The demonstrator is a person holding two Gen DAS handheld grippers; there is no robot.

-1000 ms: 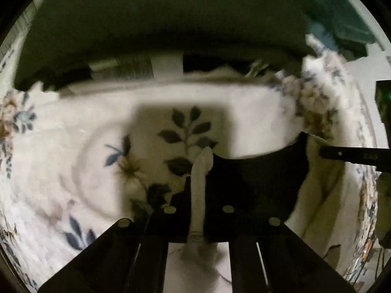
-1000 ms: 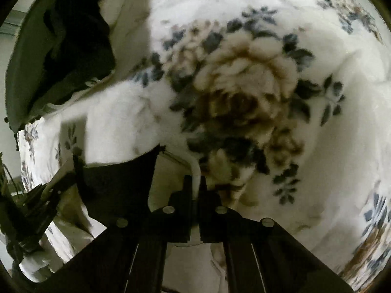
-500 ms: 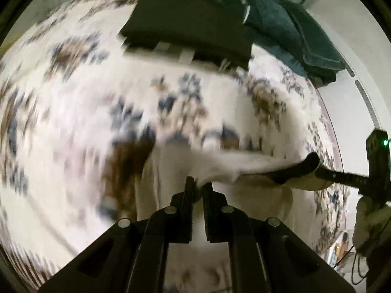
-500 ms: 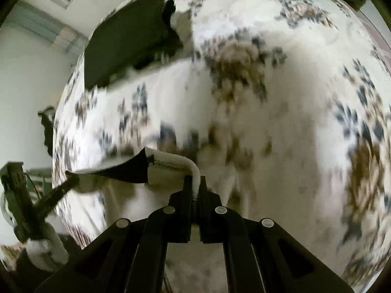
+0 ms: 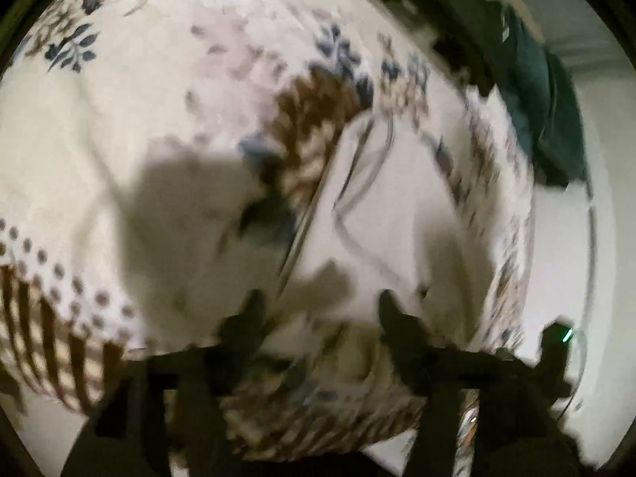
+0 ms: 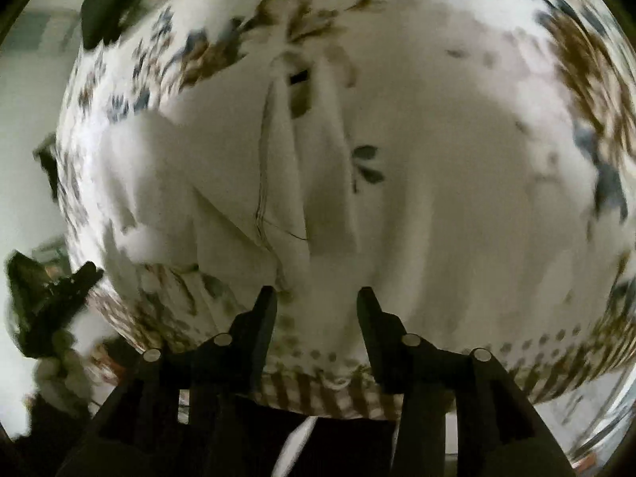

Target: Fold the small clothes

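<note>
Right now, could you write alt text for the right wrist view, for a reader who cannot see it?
The right hand-held gripper is open and empty above a white garment lying on a floral blanket. The left hand-held gripper shows at the left edge; the picture is blurred.

A soft, fuzzy fleece blanket [image 6: 457, 206] with a matt floral print covers the surface. On it lies a white garment [image 6: 246, 183] of smooth, thin cloth — stitched seams visible. Both grippers' fingers [image 6: 262, 318] look like matt black plastic — with small shiny metal screws [image 6: 411, 340].
</note>
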